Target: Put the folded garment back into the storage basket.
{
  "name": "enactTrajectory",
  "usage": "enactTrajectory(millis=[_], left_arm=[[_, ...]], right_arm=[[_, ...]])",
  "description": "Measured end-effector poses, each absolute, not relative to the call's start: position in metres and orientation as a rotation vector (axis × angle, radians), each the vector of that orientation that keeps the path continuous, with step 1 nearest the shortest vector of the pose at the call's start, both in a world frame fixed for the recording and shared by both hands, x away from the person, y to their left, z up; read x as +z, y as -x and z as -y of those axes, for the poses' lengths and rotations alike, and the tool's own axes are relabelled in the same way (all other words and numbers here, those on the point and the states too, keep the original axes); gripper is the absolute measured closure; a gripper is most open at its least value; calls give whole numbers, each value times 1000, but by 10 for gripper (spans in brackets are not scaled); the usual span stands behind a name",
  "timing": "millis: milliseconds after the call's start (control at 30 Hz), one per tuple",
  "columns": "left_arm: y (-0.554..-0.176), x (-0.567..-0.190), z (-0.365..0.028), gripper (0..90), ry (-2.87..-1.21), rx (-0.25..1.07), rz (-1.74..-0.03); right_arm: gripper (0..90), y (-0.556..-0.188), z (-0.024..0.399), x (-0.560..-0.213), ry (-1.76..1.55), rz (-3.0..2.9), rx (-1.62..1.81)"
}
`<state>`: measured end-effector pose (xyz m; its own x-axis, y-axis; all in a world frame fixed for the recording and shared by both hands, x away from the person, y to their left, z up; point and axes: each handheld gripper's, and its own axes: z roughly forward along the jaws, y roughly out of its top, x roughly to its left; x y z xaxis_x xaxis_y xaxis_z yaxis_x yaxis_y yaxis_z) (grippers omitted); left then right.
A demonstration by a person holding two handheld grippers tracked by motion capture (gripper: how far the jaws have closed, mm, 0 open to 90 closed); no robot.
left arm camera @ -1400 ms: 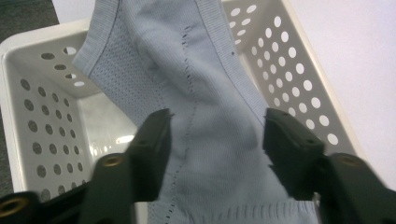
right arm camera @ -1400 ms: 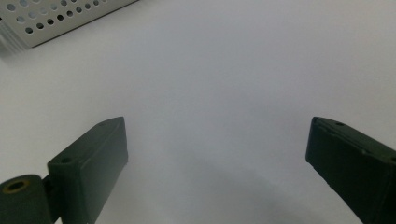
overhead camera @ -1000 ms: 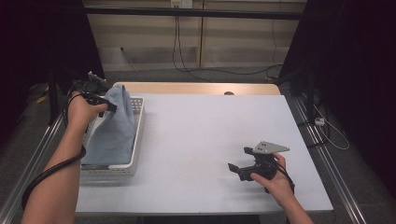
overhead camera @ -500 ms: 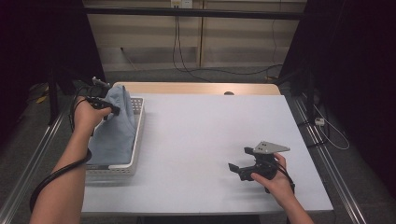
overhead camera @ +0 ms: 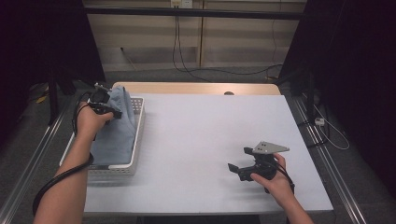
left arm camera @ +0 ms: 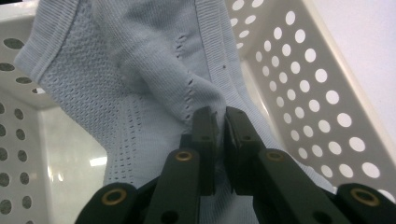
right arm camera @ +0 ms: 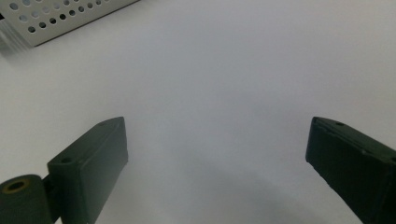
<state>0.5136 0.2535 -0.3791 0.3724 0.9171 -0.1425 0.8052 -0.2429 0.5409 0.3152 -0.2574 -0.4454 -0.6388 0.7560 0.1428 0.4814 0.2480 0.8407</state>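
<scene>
My right tool [overhead camera: 239, 169] is resting wide open on the counter [overhead camera: 205, 140], holding nothing. Farther off, my left tool [left arm camera: 220, 122] is pinching a fold of the blue knit garment [left arm camera: 154, 70] in the white basket [left arm camera: 322, 88] — soft, light, stretchy, so I am judging a bunched fold best.

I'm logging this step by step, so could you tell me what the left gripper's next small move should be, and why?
Probably lift straight up: the left gripper is pinched shut on a fold of the light blue knit cloth, most of which lies in the white perforated basket. The right gripper waits open over the table.
</scene>
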Motion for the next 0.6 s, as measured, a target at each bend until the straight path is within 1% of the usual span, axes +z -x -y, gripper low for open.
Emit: enactTrajectory(millis=[600], left_arm=[[-510, -404, -249, 820, -2122, 239, -1451]], right_arm=[[54, -315, 256, -446, -1143, -2237, 1339]])
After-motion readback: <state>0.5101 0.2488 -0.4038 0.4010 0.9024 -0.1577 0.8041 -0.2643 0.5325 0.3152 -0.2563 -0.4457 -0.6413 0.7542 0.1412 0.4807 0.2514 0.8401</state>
